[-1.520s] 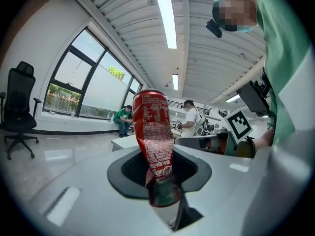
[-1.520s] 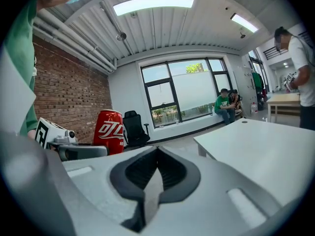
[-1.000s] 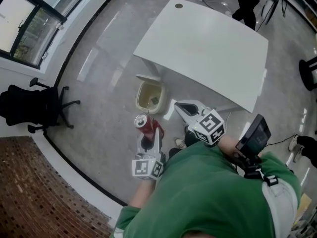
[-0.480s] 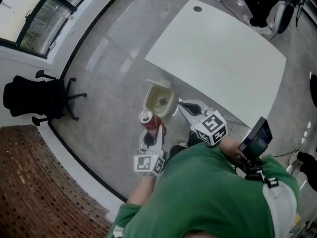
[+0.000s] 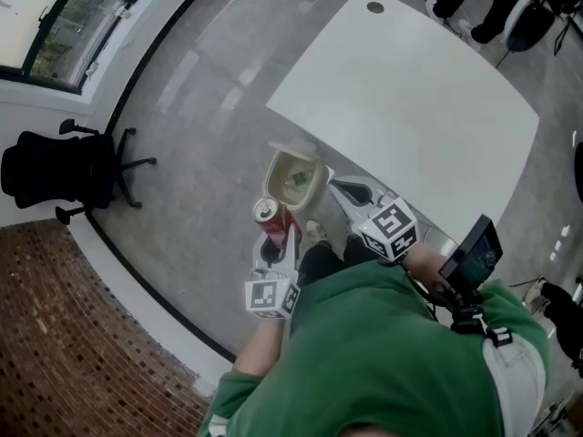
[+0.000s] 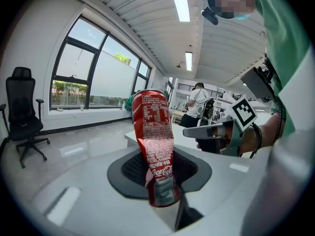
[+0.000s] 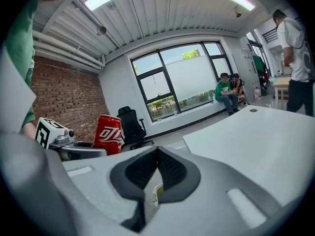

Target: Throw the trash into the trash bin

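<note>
A crumpled red cola can (image 6: 153,132) stands upright between the pads of my left gripper (image 6: 160,167), which is shut on its lower half. In the head view the can (image 5: 270,215) hangs just short of the near rim of the cream trash bin (image 5: 272,181), with the left gripper (image 5: 278,237) behind it. The bin stands on the floor by the white table's near edge and has a bit of rubbish inside. My right gripper (image 5: 340,190) reaches beside the bin's right side. Its jaws (image 7: 157,154) are shut with nothing between them. From there I see the can (image 7: 109,133) at left.
A large white table (image 5: 410,98) stretches beyond the bin. A black office chair (image 5: 64,171) stands at the left near the window wall, and a brick wall (image 5: 82,335) runs along the lower left. People (image 7: 227,93) sit and stand across the room. My shoe (image 5: 314,235) is near the bin.
Both grippers have moved forward and down toward the bin, the left still carrying the can. The can now sits closer to the bin's rim.
</note>
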